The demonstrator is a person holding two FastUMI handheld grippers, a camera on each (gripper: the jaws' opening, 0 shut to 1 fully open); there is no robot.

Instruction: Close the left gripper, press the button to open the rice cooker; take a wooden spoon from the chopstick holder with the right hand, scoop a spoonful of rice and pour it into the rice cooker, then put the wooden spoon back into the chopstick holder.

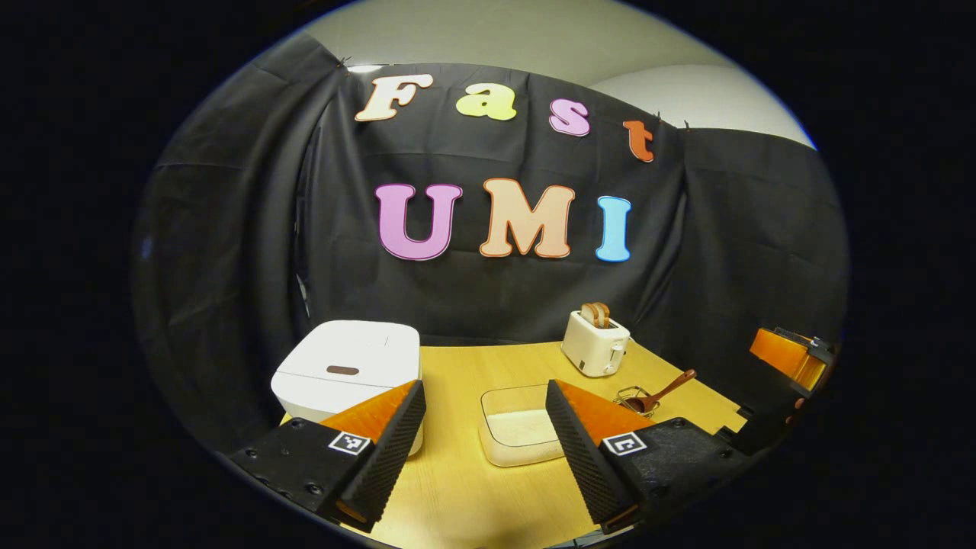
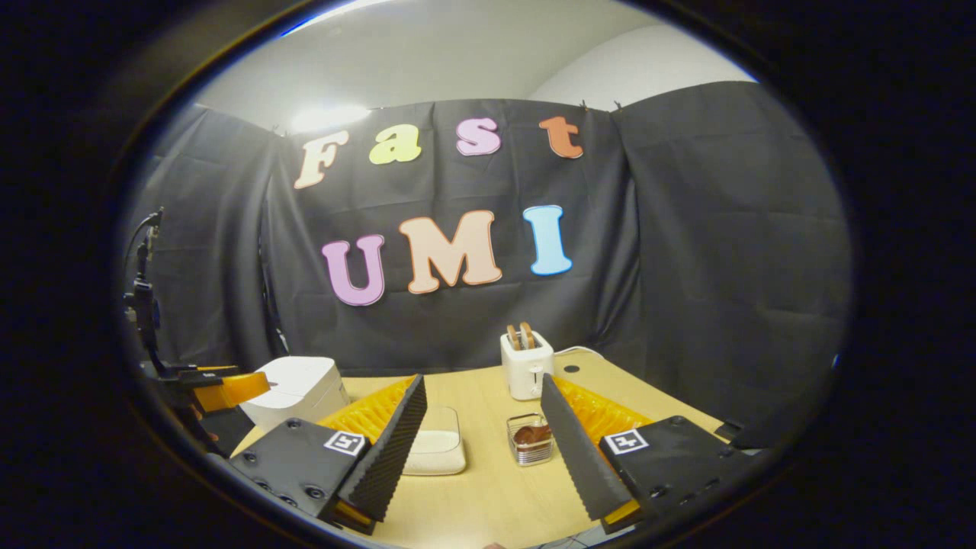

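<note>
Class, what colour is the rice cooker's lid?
White rice cooker lid, best in the left gripper view.

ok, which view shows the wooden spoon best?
Left gripper view: the wooden spoon shows side-on, its handle slanting up out of the chopstick holder. In the right gripper view, the spoon is just a brown shape inside the clear holder, partly behind one of the tongs' fingers.

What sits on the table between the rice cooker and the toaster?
In the left gripper view, the clear rice tray lies between the rice cooker and the toaster, nearer the camera; behind it is bare table.
</note>
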